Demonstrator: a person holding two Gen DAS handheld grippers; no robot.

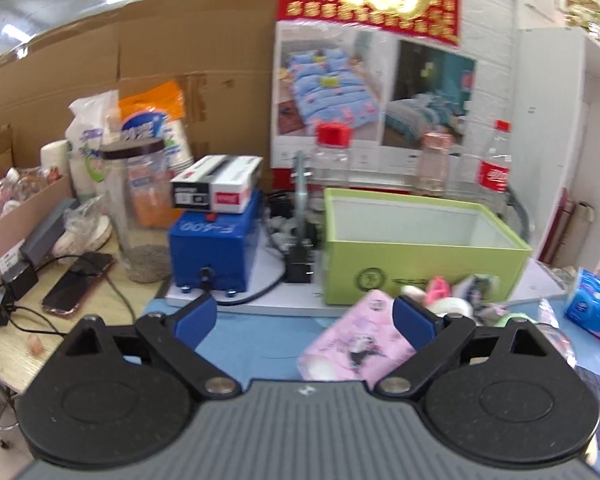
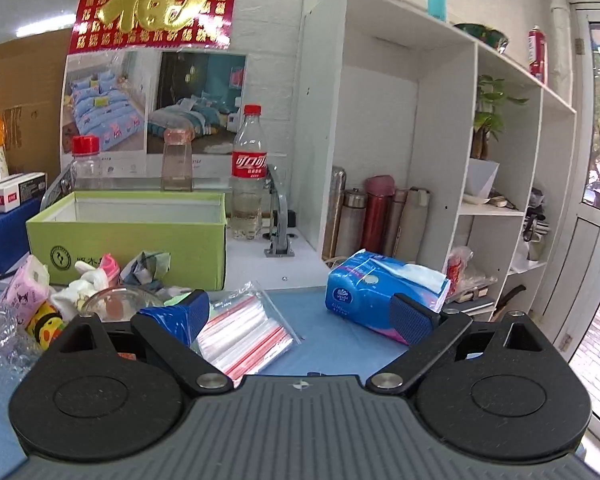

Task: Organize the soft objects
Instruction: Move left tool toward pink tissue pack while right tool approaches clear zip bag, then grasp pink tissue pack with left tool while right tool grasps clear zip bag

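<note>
Both claws wide apart and empty, pink tissue pack lined up for the left one

Left claw point(image 1: 306, 316) jaws spread, nothing gripped, and the pink tissue pack point(image 1: 356, 340) lies just ahead on the blue mat point(image 1: 256, 344), tucked against the right-hand finger. Right claw point(image 2: 300, 316) gaping too, empty, a stack of zip bags point(image 2: 244, 332) between its fingers and the blue tissue pack point(image 2: 372, 292) beside the right one. My read: centre the left claw over the pink pack, squeeze across its narrow width, gently, because it looks puffy and crinkly. Beyond sits the green box point(image 1: 420, 260), open-topped, seemingly empty, a likely home. Small plush toys point(image 2: 88, 284) huddle at its front wall.
</note>
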